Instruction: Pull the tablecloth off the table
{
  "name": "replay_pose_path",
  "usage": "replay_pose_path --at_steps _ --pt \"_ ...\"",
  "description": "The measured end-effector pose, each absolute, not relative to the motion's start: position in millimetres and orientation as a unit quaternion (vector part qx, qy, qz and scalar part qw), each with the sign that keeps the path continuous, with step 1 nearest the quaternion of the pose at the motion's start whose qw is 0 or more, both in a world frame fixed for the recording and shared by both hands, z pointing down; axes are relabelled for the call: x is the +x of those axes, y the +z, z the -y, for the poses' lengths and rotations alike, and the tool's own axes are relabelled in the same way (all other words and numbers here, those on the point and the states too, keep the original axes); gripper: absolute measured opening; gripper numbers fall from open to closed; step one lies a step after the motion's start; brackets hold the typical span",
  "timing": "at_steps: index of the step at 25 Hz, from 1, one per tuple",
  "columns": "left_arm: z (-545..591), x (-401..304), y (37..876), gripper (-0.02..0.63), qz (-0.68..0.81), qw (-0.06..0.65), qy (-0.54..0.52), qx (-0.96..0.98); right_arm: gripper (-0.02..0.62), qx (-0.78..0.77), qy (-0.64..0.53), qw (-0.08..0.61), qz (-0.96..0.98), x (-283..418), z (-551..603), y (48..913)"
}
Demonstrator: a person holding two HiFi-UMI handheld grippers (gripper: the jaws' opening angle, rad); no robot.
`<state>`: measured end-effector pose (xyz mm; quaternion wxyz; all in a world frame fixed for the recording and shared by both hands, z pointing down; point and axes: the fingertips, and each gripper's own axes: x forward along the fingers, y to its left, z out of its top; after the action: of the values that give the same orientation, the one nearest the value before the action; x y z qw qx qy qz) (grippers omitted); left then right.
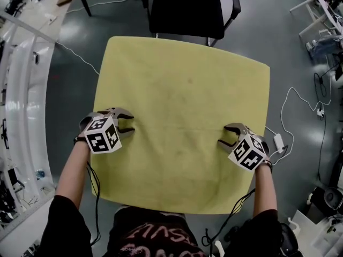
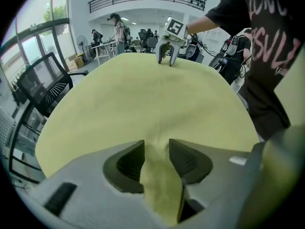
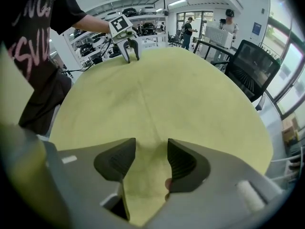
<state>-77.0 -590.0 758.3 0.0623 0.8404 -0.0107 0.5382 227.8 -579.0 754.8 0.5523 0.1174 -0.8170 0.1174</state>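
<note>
A yellow tablecloth covers the whole square table. My left gripper rests on the cloth near its left edge. Its jaws stand apart, and a low ridge of cloth lies between them. My right gripper rests on the cloth near the right edge. Its jaws are spread wide, with flat cloth in the gap and no pad pressing on it. Both point toward the table's middle. The left gripper view shows the right gripper across the cloth, and the right gripper view shows the left gripper.
A black office chair stands at the table's far side. A white cable with a power adapter lies on the floor to the right. White benches run along the left. The person's torso is at the near edge.
</note>
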Motion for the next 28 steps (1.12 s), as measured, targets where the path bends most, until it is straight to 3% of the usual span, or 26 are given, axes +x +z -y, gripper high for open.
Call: replay_pose_path --at_steps 17,28 --pt "592.7 -75.3 758.2 0.118 0.018 0.065 0.542 0.838 0.189 0.131 0.125 0.546 0.818 227.4 581.6 754.1" --pt "588.1 -75.8 757.7 0.046 0.050 0.065 0.545 0.834 0.141 0.135 0.124 0.540 0.821 224.8 581.4 752.7"
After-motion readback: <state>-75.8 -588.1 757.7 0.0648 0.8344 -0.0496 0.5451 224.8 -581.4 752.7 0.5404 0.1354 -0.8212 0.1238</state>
